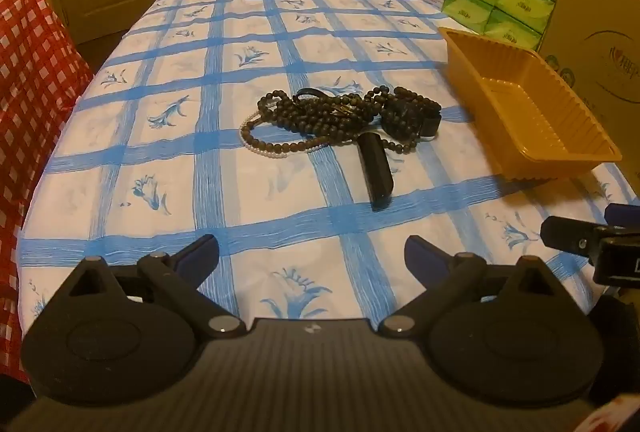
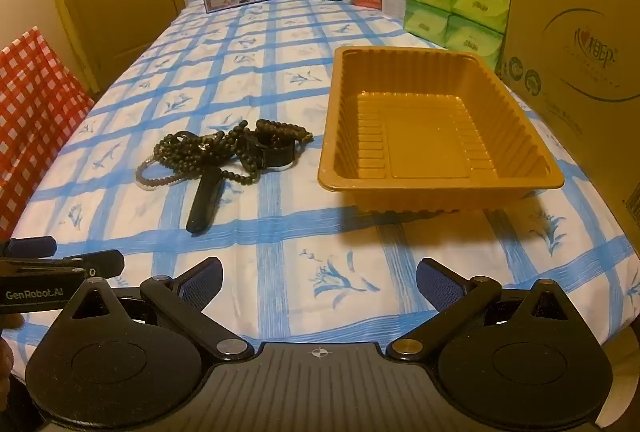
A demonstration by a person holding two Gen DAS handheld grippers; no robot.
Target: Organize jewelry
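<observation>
Still pre-grasp: left gripper (image 1: 312, 258) and right gripper (image 2: 319, 280) fingers spread wide, empty. Tangled bead jewelry (image 1: 344, 119) sits on counter (image 2: 280, 292) beside empty tray (image 2: 436, 127), likely its destination.

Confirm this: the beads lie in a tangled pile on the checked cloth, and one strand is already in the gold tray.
Not quite. The gold tray holds nothing, as the right wrist view shows. All the beads lie in the tangled pile on the checked cloth, beside the tray.
</observation>
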